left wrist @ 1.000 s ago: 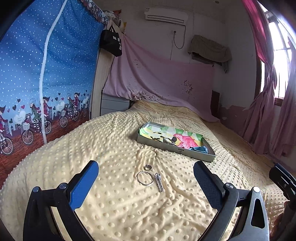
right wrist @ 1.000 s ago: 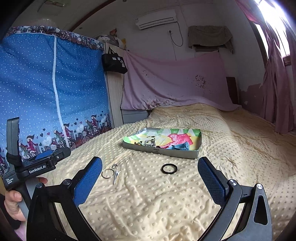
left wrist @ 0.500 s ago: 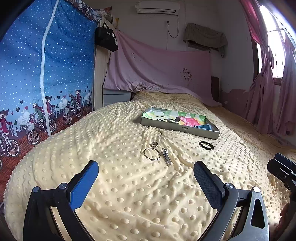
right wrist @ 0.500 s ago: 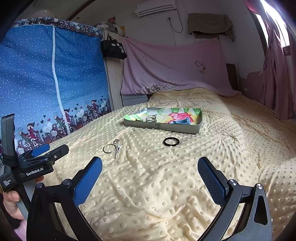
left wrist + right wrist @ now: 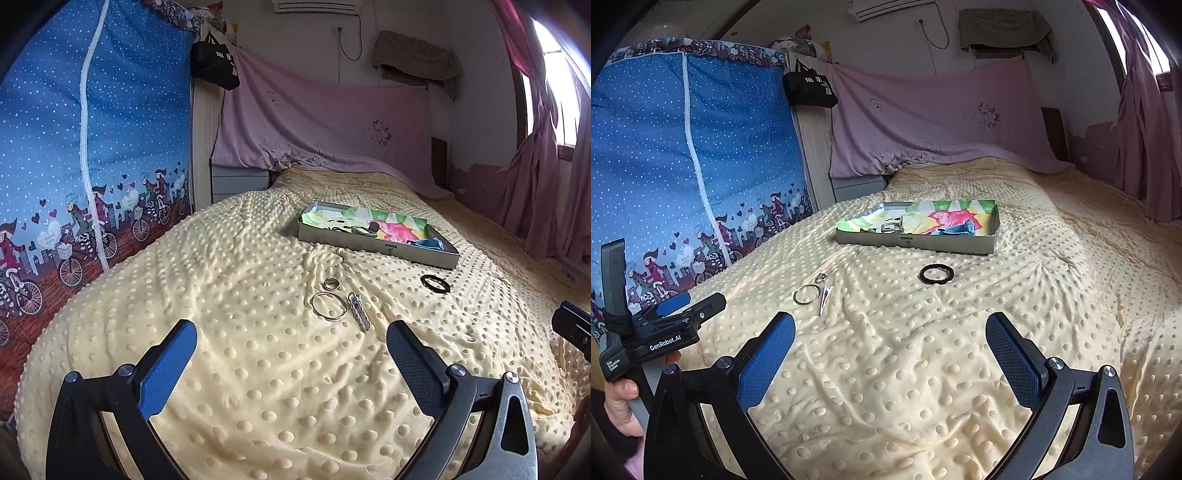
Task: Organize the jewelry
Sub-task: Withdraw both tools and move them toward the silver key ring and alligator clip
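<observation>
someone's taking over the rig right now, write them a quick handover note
Left gripper and right gripper: jaws open, empty, above the bedspread.
Loose on the bedspread: large silver ring, small ring, metal clip, black ring.
The box already holds some pieces.
Left: move the four loose pieces into the box.

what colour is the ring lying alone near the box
Black. The lone ring lies on the yellow blanket before the box, clearest in the right wrist view.

text "GenRobot.AI" | on left hand-held gripper (image 5: 685, 308) body | other labels unreadable
</observation>
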A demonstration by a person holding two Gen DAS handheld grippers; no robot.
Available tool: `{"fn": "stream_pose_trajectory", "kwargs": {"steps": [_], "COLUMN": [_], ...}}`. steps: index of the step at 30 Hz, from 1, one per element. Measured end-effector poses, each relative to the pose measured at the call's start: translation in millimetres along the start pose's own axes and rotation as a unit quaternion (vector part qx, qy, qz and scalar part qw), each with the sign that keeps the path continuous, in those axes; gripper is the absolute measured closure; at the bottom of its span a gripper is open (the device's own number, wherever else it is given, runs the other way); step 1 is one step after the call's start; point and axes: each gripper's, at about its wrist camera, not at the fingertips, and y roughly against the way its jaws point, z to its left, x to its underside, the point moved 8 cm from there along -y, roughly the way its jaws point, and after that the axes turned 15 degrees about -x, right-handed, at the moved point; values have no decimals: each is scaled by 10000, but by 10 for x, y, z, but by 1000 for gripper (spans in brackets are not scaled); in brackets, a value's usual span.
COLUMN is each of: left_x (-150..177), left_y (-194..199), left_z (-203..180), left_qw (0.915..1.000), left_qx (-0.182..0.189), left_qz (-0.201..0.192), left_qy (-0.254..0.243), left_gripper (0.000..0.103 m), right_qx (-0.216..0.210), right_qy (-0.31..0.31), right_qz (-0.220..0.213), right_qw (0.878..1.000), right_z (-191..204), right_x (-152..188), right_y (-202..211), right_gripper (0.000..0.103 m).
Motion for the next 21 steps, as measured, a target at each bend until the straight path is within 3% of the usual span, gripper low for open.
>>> {"fn": "stream_pose_trajectory", "kwargs": {"steps": [10,21], "left_x": [-169,-223], "left_y": [-394,-811], "left_z": [48,13], "left_qw": [9998,9992], "left_qx": [-23,256], "left_qz": [67,118], "left_qy": [-160,-292], "left_gripper": [0,0], "right_qx": [23,-130], "right_qy": [8,194], "right_qz": [-92,-141], "right_qw": [10000,9996], "right_z": [-13,61], "right_x": [-220,-351], "right_y": [-355,-908], "right_gripper": [1,1]}}
